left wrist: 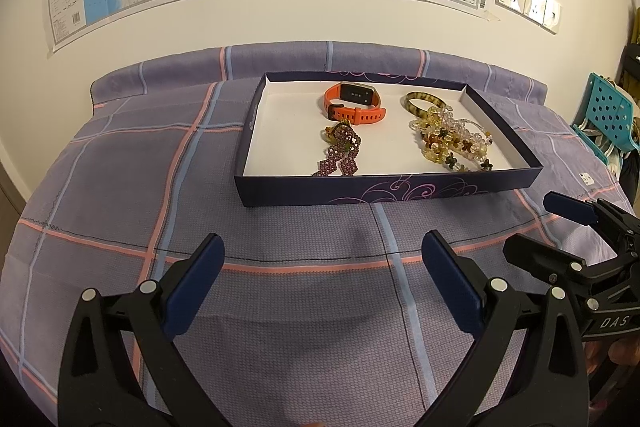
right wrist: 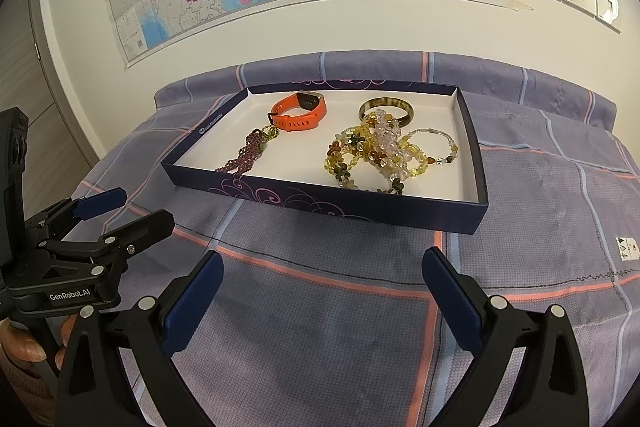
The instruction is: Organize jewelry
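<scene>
My left tongs [left wrist: 322, 259] and right tongs [right wrist: 322, 275] both gape wide with nothing between the pads, hovering side by side low over the checked bedspread [left wrist: 120, 187], short of the near wall of the shallow box [left wrist: 384, 189]. All the jewelry I can see already lies inside it: the orange watch [left wrist: 354, 103] toward the back, the striped bangle [left wrist: 424, 103] to its right, the purple beaded piece [left wrist: 340, 151] in the middle, and the tangle of yellow bead bracelets [right wrist: 380, 155] on the right. I judge the gathering done; what may remain is untangling that heap and spacing pieces into the bare left part of the box. The walls are low, so reaching in looks easy, and the bed around the box gives open room.
</scene>
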Available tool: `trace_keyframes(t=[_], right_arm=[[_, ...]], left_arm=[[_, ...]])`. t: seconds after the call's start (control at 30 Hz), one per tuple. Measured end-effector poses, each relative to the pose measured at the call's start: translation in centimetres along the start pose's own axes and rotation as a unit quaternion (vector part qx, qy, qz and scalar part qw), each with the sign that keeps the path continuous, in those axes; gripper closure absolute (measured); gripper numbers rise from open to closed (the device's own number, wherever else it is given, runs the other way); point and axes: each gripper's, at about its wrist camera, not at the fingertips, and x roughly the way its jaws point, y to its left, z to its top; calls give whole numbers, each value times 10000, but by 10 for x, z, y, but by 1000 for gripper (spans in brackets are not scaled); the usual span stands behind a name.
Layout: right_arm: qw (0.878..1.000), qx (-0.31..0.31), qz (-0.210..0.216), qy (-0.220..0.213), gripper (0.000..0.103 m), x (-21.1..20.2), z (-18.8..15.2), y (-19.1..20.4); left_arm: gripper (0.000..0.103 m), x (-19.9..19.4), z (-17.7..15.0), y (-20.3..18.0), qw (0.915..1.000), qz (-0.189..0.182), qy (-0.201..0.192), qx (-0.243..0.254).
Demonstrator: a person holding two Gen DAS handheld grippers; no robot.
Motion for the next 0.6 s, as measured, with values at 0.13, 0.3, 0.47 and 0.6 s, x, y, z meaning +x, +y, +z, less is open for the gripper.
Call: trace_keyframes(t=[0.13, 0.3, 0.47, 0.6], right_arm=[[10000, -6, -1, -7, 7, 0, 0, 0], [10000, -2, -3, -16, 7, -1, 0, 1], [10000, -6, 3, -23, 7, -1, 0, 1], [10000, -6, 6, -19, 7, -1, 0, 1]], left_arm=[[6, 0, -1, 0, 10000, 7, -2, -10], [6, 0, -1, -1, 10000, -8, 1, 2], [6, 1, -1, 0, 10000, -22, 12, -32], [6, 1, -1, 0, 10000, -22, 15, -38]])
